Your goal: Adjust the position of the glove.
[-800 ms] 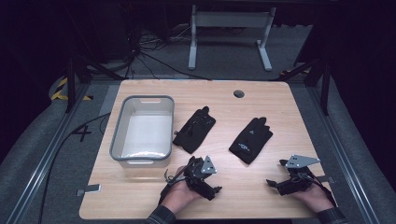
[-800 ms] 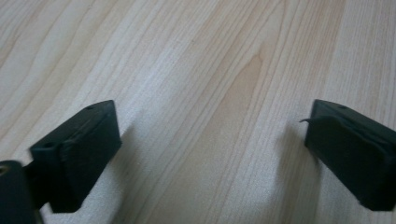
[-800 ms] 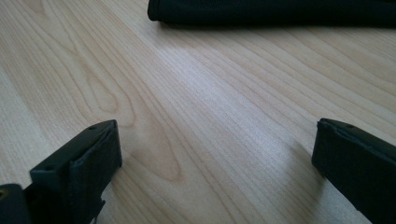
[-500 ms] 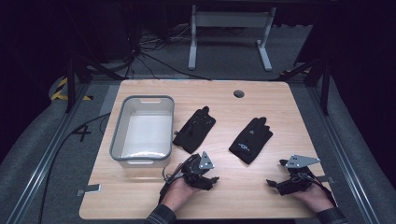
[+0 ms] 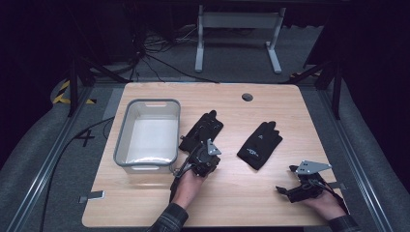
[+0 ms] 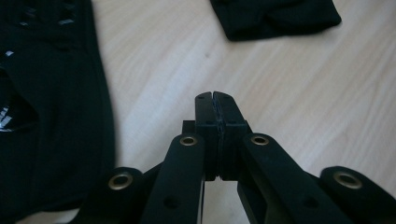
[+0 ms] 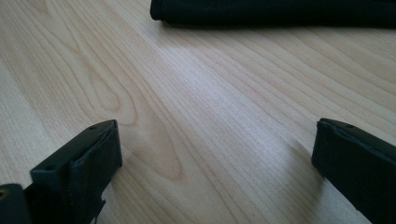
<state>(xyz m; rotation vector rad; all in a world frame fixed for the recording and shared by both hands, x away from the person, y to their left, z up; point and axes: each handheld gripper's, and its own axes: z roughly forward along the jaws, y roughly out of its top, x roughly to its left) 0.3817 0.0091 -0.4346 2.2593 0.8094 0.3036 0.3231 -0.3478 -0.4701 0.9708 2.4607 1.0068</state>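
Wooden table (image 5: pixel 145 203) in a dark room, with a grey bin (image 5: pixel 147 136) sitting on its left side. Just right of the bin lies a black glove (image 5: pixel 203 129), and a second glove (image 5: pixel 260 145) is further right again. The left gripper (image 6: pixel 215 100) has its jaws pressed together with nothing in them, hovering right by the first glove's cuff end. The right gripper (image 5: pixel 281 190) sits well right of the bin, jaws spread wide and empty. Gloves look soft, light and floppy, so I'd pinch the cuff edge, since fabric bunches easily.
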